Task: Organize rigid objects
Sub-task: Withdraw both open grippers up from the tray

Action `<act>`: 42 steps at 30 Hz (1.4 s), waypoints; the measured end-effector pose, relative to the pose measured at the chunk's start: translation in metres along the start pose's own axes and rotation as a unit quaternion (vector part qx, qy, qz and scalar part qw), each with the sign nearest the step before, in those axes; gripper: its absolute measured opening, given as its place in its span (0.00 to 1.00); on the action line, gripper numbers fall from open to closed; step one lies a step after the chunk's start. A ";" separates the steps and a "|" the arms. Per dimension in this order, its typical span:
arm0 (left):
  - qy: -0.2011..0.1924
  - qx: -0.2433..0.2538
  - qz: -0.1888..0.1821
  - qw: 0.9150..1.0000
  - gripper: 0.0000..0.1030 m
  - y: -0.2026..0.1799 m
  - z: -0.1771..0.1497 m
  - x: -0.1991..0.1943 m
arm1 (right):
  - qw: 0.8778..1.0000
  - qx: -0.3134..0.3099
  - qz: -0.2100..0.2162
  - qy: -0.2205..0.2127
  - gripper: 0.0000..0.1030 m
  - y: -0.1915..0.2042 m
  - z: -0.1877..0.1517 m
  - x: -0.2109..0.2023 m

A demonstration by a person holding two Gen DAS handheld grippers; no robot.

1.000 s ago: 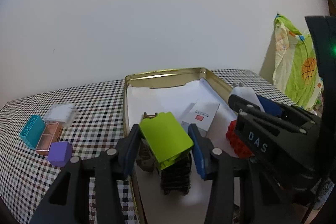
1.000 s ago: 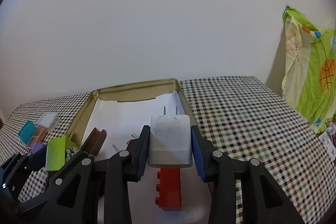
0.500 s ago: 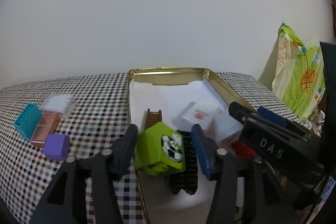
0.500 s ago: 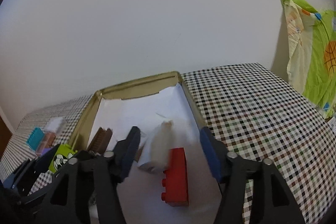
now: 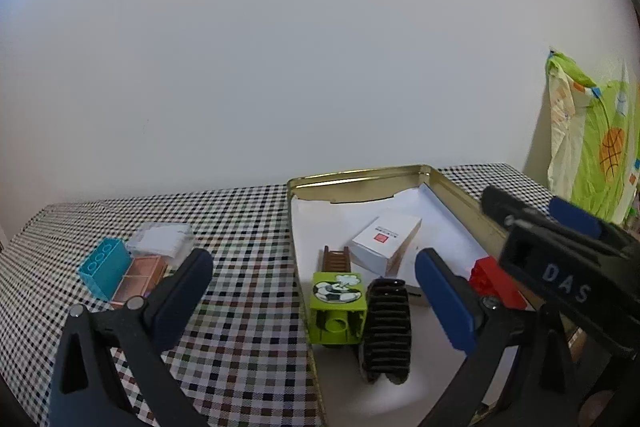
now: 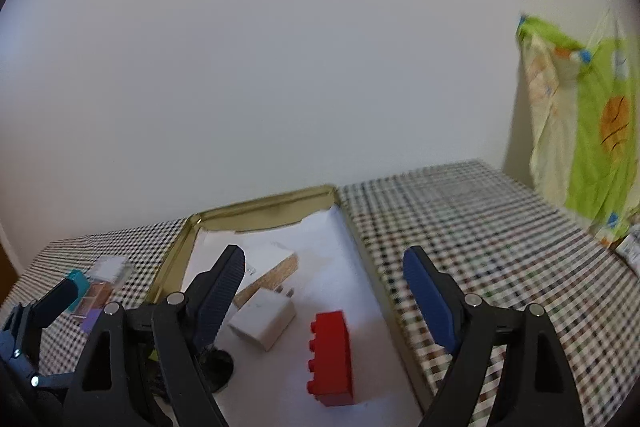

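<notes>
Your left gripper [image 5: 312, 291] and right gripper [image 6: 324, 291] are spread and empty, since the green block [image 5: 338, 311] and white charger [image 6: 264, 321] just ahead lie inside the tin [image 5: 356, 179].

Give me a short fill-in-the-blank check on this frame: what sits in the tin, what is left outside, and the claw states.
1. The green block lies inside the gold ____, beside the black comb.
2. Both the left claw and the right claw are ____.
3. The teal block rests on the checkered ____.
4. The white charger lies beside a ____ brick.

Missing words: tin; open; tablecloth; red
</notes>
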State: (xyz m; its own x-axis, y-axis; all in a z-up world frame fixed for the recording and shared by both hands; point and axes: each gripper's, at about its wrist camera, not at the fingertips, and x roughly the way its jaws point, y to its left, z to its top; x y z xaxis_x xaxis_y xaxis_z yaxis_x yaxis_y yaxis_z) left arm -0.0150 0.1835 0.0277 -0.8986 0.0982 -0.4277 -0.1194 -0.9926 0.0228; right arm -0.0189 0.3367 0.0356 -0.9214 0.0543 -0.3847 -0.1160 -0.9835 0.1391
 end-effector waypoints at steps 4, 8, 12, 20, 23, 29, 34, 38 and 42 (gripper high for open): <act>0.004 -0.006 0.001 1.000 0.99 0.002 -0.001 0.002 | 0.999 -0.011 -0.022 -0.044 0.81 0.005 0.000 -0.013; -0.001 -0.003 0.007 1.000 0.99 0.002 -0.001 0.001 | 0.993 -0.035 -0.066 -0.086 0.81 0.009 0.000 -0.021; -0.015 0.005 0.018 1.000 0.99 0.001 0.000 -0.002 | 0.990 -0.030 -0.061 -0.120 0.81 0.009 -0.002 -0.028; -0.012 0.009 0.017 1.000 0.99 0.001 0.002 0.003 | 0.993 -0.026 -0.061 -0.101 0.81 0.016 -0.001 -0.020; -0.012 0.011 0.015 1.000 0.99 0.001 0.002 0.003 | 0.992 -0.024 -0.065 -0.104 0.81 0.014 -0.005 -0.025; -0.012 0.002 0.007 1.000 0.99 0.004 0.000 -0.002 | 0.992 -0.009 -0.072 -0.102 0.81 0.010 -0.006 -0.030; -0.016 -0.005 0.000 1.000 0.99 0.008 -0.002 -0.007 | 0.992 0.003 -0.075 -0.105 0.82 0.010 -0.009 -0.039; -0.021 0.001 -0.009 1.000 0.99 0.007 -0.004 -0.014 | 0.994 0.018 -0.065 -0.088 0.82 0.013 -0.013 -0.044; -0.034 0.008 -0.014 0.999 0.99 0.008 -0.006 -0.022 | 0.994 0.016 -0.067 -0.081 0.82 0.018 -0.016 -0.046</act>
State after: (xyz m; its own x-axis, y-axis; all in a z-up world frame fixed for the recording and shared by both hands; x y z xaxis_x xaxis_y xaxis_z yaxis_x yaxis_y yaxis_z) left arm 0.0061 0.1727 0.0317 -0.9215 0.1320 -0.3653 -0.1520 -0.9880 0.0263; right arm 0.0269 0.3138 0.0411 -0.9441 0.2140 -0.2508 -0.2510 -0.9597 0.1261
